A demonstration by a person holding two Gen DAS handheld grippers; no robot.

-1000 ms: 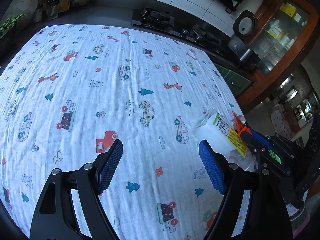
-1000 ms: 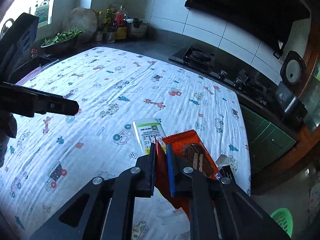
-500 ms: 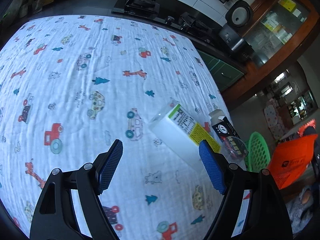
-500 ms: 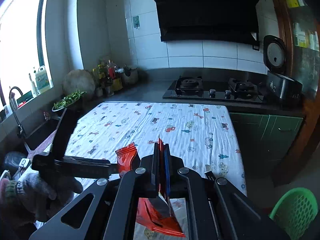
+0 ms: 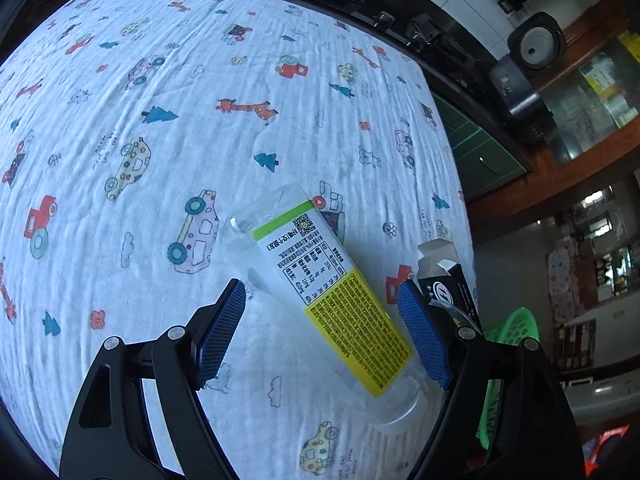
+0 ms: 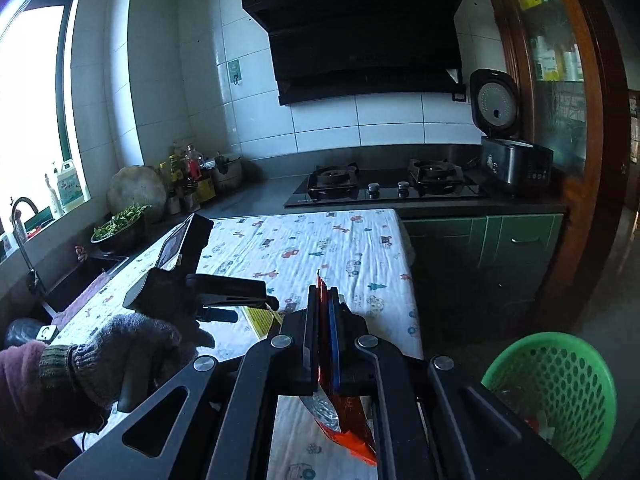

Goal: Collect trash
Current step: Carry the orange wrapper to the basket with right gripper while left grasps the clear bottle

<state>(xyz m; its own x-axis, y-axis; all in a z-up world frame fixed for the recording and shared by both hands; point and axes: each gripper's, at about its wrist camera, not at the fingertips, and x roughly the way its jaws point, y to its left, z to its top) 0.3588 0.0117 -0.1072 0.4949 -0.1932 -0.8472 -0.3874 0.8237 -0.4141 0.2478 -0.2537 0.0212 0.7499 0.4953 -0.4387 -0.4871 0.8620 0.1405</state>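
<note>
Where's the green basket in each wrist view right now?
Left wrist: green basket at the right edge, beyond the table edge, mostly hidden behind the left gripper's right finger.
Right wrist: bottom right corner, on the floor, right of the right gripper.
Shared landmark: the open rice cooker, upper right in both views.

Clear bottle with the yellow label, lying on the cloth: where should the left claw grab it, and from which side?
Grip the clear bottle across its labelled middle, coming from above. It lies flat on the patterned cloth, running diagonally between the open left claw pads, so rolling the wrist to square the pads against its long sides looks best. The black carton beside it leaves little room on that side.
</note>
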